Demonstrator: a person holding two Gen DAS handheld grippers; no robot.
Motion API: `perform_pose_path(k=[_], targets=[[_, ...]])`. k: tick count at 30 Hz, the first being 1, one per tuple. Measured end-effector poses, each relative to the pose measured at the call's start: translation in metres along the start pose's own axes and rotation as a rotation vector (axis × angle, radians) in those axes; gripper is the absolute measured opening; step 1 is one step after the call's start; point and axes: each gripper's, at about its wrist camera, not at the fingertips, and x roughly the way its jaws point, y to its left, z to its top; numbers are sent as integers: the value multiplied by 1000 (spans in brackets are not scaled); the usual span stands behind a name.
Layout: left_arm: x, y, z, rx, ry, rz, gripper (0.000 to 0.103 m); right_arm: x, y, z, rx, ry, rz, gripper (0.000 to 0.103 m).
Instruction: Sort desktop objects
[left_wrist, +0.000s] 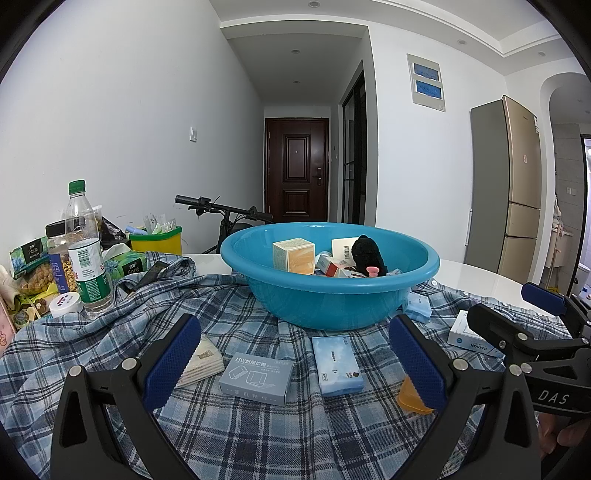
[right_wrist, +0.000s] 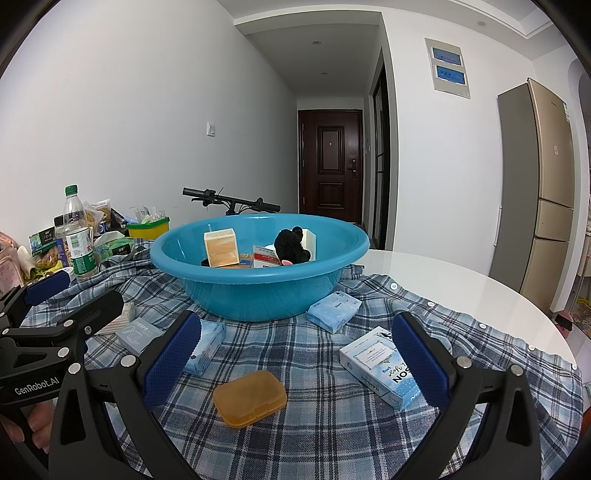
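Note:
A blue basin (left_wrist: 332, 295) (right_wrist: 258, 295) stands on a plaid cloth (left_wrist: 240, 424) and holds several small boxes and a black plush toy (left_wrist: 367, 254). My left gripper (left_wrist: 295, 354) is open and empty above a grey box (left_wrist: 256, 378) and a light-blue pack (left_wrist: 338, 365). A striped pad (left_wrist: 201, 360) lies by its left finger. My right gripper (right_wrist: 297, 350) is open and empty above an amber plastic case (right_wrist: 249, 398). A RAISON box (right_wrist: 380, 367) lies by its right finger, and a light-blue pack (right_wrist: 334, 310) lies near the basin.
A water bottle (left_wrist: 86, 254), snack bags, jars and a yellow tub (left_wrist: 157, 240) crowd the table's left side. The white round table (right_wrist: 461, 288) shows bare to the right. A bicycle handlebar (left_wrist: 221, 210) stands behind the table.

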Motion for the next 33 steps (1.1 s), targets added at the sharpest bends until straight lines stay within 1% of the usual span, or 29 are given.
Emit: perform_pose_path(k=[18,22,25,27,31,33], targets=[[0,0,0,0,0,-1,103,0,1,0,0,1,0,103],[2,0,0,3,15,1,103,1,3,1,-6,8,-6,103],[4,0,0,1,23,-14,103,-1,-2,0,-3,-3,17,103],[4,4,0,-1,13,-21,103,-1,0,-1,0,-5,23,103],[-2,-3,-1,21,-12,-32,103,0,0,1,-17,7,-61,103],[-1,-4,0,30,3,-26,103,2,-1,2,-25,28,-63,103]])
